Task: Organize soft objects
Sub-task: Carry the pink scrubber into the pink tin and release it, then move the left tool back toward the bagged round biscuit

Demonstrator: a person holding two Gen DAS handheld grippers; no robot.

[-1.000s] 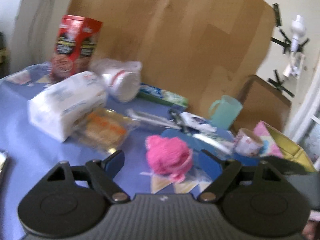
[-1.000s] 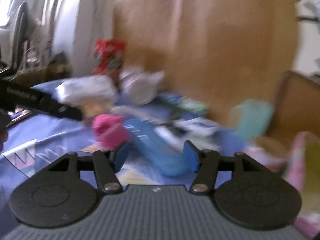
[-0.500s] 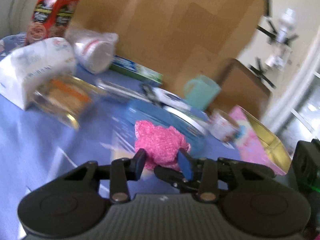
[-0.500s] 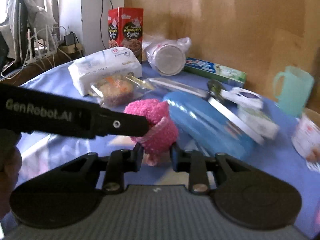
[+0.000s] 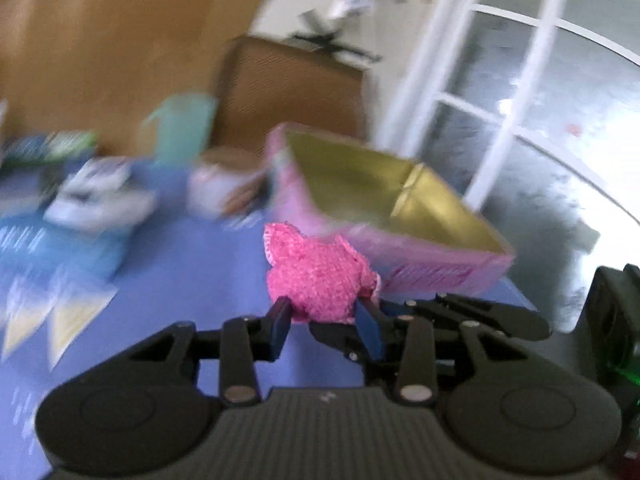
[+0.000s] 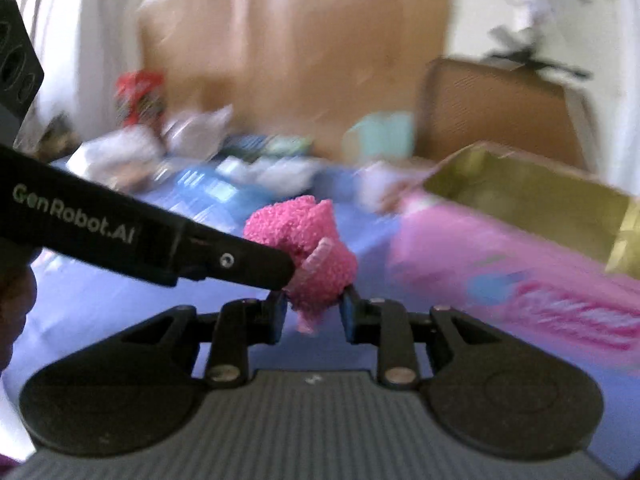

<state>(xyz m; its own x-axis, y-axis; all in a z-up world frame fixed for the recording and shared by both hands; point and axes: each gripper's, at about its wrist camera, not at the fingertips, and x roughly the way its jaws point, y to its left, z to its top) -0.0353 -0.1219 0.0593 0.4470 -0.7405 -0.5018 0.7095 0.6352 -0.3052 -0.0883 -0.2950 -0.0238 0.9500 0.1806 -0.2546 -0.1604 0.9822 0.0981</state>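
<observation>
At two o'clock from your pink sock [image 5: 318, 280], squeezed by both the left gripper [image 5: 325, 326] and the right gripper [image 6: 313, 312], sits the box [image 5: 432, 268]; tugging apart could drop it.

Both wrist views look close along their jaws, sharing the pink box [image 5: 432, 268].

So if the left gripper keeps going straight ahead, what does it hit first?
The left gripper, shut on the pink sock, points at the pink box. Its near wall likely comes first; blur hides the depth.
</observation>
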